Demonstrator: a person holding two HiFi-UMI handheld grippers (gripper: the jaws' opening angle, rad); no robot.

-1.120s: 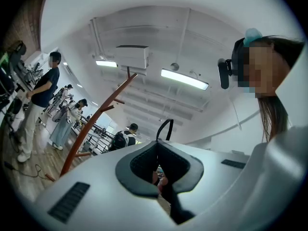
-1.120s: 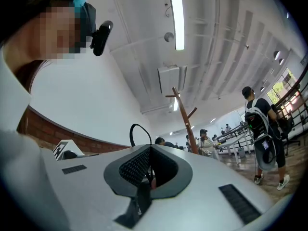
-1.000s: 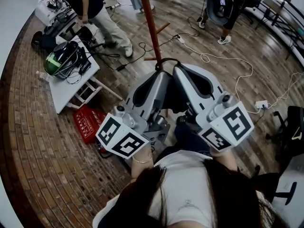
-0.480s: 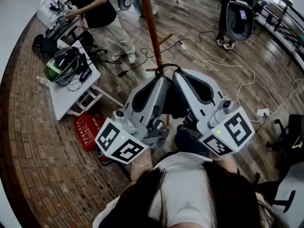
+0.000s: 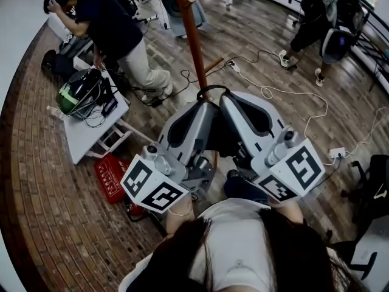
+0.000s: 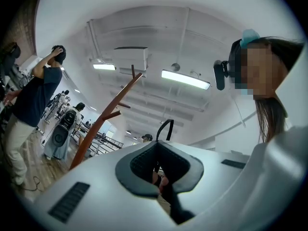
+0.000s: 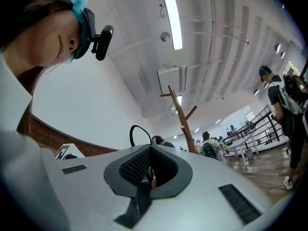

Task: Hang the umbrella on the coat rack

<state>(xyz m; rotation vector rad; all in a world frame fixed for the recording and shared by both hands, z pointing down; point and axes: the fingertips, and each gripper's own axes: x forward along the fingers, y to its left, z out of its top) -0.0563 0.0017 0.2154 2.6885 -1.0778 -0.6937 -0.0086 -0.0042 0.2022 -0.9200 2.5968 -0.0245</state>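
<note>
Head view looks steeply down on a floor [image 5: 36,181] of brick at the left and wood planks [image 5: 273,53] at the right; a white tabletop [image 5: 79,123] stands on the brick side, with a person in a dark shirt [image 5: 106,23] bent over beside it, and another person [image 5: 322,17] stands on the planks at the upper right. The brown coat rack [image 5: 192,41] rises from the planks just beyond the tools; its pole runs up out of the top of the picture, and in the left gripper view [image 6: 103,124] and the right gripper view [image 7: 182,117] its pegs branch off against the ceiling.

The left tool [image 5: 203,105] and the right tool [image 5: 230,100] are held side by side, tips pointing up toward the rack; the dark folded umbrella [image 5: 217,132] sits between them, near the pole but apart from it and not on any peg. In the left gripper view the left tool [image 6: 158,153] is closed on the umbrella; in the right gripper view the right tool [image 7: 151,170] is clamped on it too. A black strap loop [image 5: 211,87] sticks up above the tips, seen in both gripper views [image 6: 168,121] [image 7: 137,126].

A green and black helmet [image 5: 76,81] lies on the tabletop; a red box [image 5: 109,163] sits on the brick beside it; a white cable [image 5: 292,78] trails across the planks.
</note>
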